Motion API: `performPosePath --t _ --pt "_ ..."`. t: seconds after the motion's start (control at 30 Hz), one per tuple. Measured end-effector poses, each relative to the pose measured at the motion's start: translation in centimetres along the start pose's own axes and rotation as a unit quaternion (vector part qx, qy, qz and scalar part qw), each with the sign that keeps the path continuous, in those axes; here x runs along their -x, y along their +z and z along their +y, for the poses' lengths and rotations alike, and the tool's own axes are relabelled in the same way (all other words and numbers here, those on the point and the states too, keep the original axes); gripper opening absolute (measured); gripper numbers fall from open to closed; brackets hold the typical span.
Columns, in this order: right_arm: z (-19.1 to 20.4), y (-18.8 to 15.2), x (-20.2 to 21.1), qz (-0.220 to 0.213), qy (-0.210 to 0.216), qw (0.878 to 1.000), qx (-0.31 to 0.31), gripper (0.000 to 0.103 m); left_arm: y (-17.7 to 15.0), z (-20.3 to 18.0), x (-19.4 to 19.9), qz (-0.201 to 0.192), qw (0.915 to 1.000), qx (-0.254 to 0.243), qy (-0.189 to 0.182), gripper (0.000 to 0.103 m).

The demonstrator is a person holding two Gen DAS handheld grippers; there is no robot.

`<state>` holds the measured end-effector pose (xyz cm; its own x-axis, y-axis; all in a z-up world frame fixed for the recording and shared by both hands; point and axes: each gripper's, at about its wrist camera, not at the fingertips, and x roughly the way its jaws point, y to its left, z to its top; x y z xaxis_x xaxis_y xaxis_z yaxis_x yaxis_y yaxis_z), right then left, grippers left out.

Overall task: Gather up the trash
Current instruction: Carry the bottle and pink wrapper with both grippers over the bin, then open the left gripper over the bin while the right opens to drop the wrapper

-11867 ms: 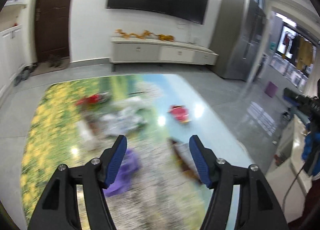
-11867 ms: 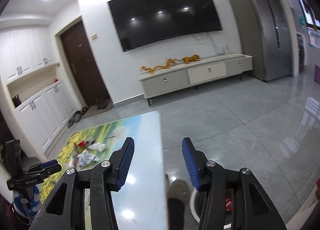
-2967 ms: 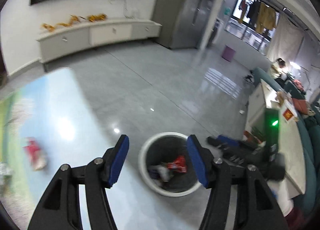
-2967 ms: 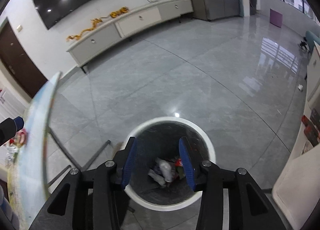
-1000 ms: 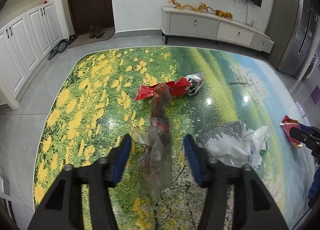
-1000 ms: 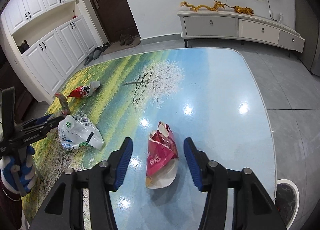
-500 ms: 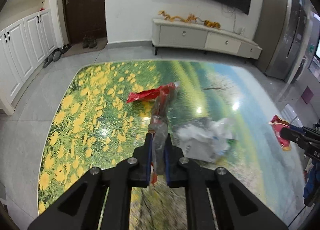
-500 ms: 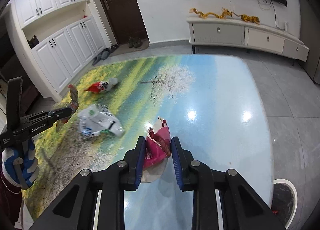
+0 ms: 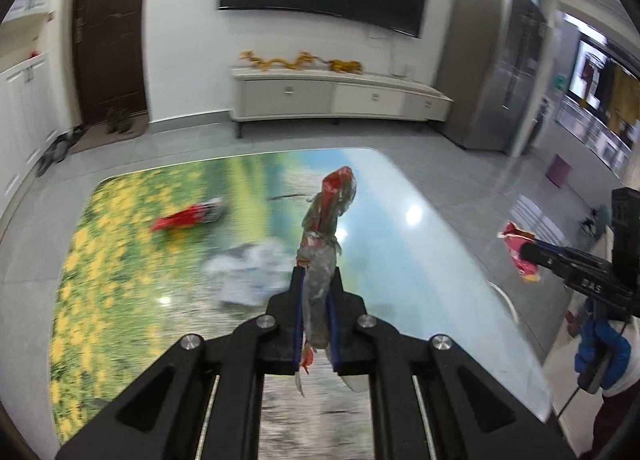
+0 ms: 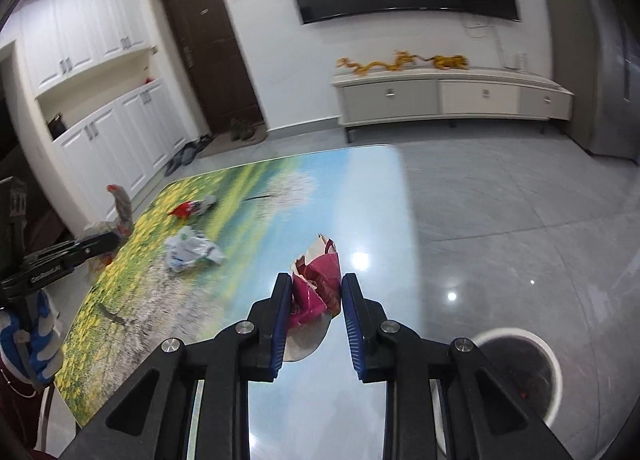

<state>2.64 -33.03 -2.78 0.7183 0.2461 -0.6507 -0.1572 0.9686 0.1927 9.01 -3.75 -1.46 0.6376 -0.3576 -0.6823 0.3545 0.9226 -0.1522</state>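
L claw now clamps bag, R claw clamps wrapper; both lifted off surface, bin next.

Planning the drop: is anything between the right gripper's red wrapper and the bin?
Nothing visible. The right gripper holds the red wrapper above the table's right edge; the bin stands open on bare floor just beyond, lower right.
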Motion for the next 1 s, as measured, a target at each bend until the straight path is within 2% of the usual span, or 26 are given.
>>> performPosePath --t 0.13,0.3,0.47,0.67,0.73,0.77,0.87,1.0 --pt "-4.6 -1.6 2.1 -0.002 -0.039 0.998 -0.038 0.024 0.7 -5.3 -1.4 0.012 0.9983 -0.034 -0.045 0.009" --pt "-9.8 -3.5 3.1 0.016 -0.087 0.993 -0.072 0.024 1.4 -12.5 -4.3 0.035 0.9909 -0.078 -0.104 0.009" --pt "-14.2 -5.2 2.6 0.036 -0.115 0.987 -0.110 0.024 1.3 -19.5 -8.1 0.071 0.9787 -0.121 -0.150 0.009" --pt "-18.5 -6.7 1.3 0.061 -0.137 0.978 -0.147 0.027 0.7 -25.5 -13.0 0.119 0.9650 -0.142 -0.186 0.011" --pt "-19.6 -7.1 0.8 0.071 -0.147 0.974 -0.155 0.027 0.4 -27.3 -14.9 0.136 0.9600 -0.148 -0.195 0.014" --pt "-20.2 -7.4 0.5 0.077 -0.152 0.973 -0.159 0.027 0.1 -28.2 -16.1 0.146 0.9581 -0.152 -0.194 0.018" --pt "-21.0 -8.1 -0.2 0.090 -0.163 0.968 -0.166 0.033 -0.5 -29.6 -18.3 0.170 0.9533 -0.151 -0.199 0.040" --pt "-22.4 -9.1 0.0 0.098 -0.175 0.963 -0.180 0.039 -1.0 -30.5 -19.4 0.187 0.9478 -0.148 -0.212 0.042"
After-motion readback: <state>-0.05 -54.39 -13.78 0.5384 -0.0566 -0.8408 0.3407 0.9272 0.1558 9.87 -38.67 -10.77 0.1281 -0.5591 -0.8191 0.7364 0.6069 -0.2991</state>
